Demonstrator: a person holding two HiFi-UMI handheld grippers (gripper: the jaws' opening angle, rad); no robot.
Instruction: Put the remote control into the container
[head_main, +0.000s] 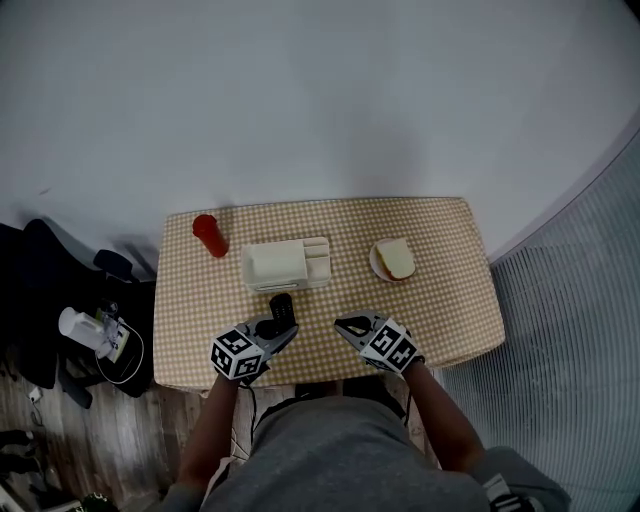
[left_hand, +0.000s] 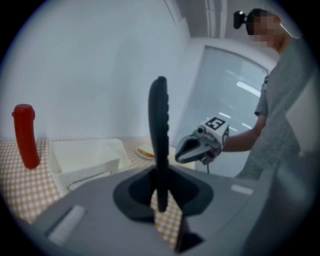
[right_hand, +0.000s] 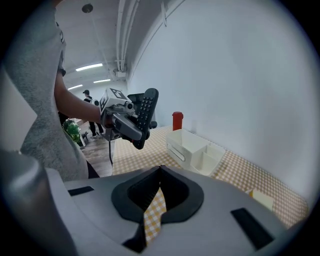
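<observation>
Gripping the upright remote control (left_hand: 159, 130), left tool (head_main: 280, 329) hovers near container (head_main: 287, 263); right tool (right_hand: 159, 172) clenched.

Count log. You work at one table (head_main: 440, 290), under one checked cloth.

On it you have:
- one white container (head_main: 262, 266)
- one red bottle (head_main: 210, 236)
- one plate (head_main: 377, 268), carrying one slice of bread (head_main: 398, 258)

Remote control (head_main: 282, 306): one.

Grippers: two, the left gripper (head_main: 288, 332) and the right gripper (head_main: 341, 324). Marker cube (head_main: 236, 355): one per gripper, two in all.

On the floor to your left there is one black chair (head_main: 40, 290). Background figures in the right gripper view are too small to count.
</observation>
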